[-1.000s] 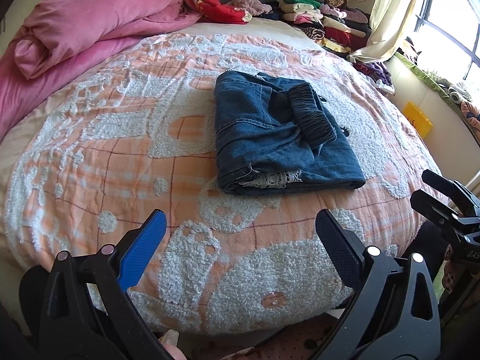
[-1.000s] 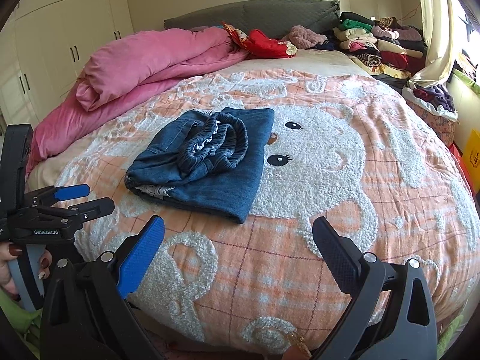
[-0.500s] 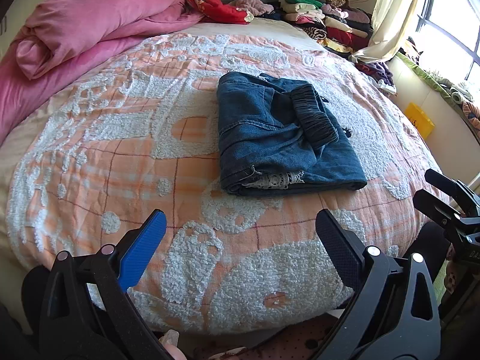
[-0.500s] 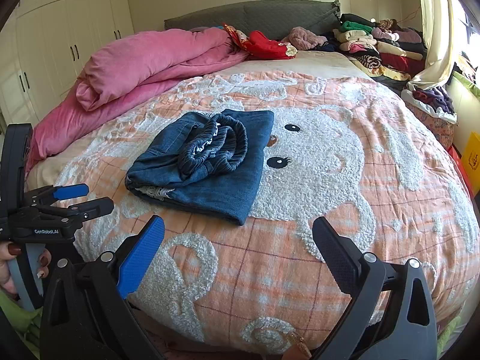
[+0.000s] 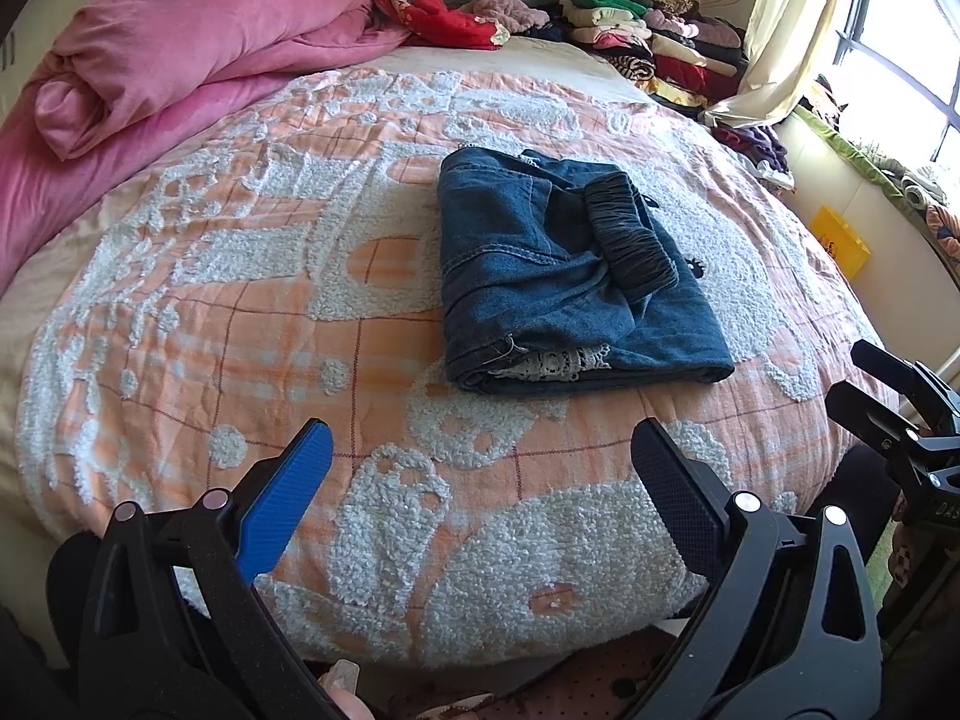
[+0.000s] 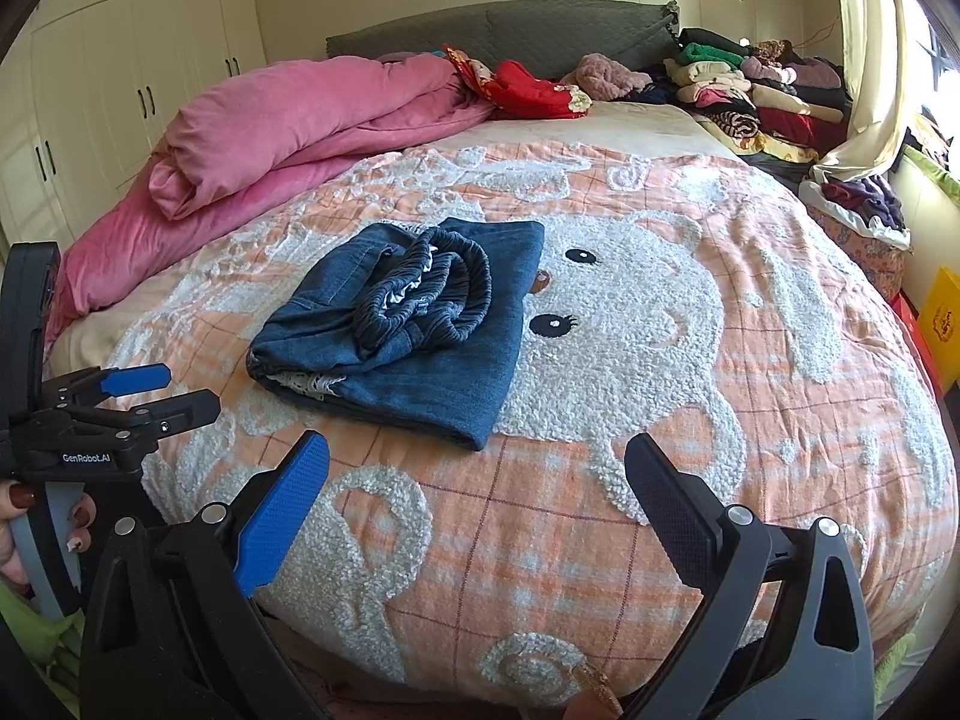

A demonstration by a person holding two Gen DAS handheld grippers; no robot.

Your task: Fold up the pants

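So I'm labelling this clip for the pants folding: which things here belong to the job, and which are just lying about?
Belongs to the job:
folded denim pants
left hand-held gripper, open
right hand-held gripper, open

Just lying about:
pink duvet
red garment
stack of folded clothes
yellow box

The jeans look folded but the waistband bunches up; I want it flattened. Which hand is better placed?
Right, probably. The waistband lies toward the right tongs, which are open and empty; the left tongs face the hem side of the jeans.

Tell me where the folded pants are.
The pants lie mid-bed on the orange blanket, left of the bear's eyes in the right wrist view, beyond both open grippers.
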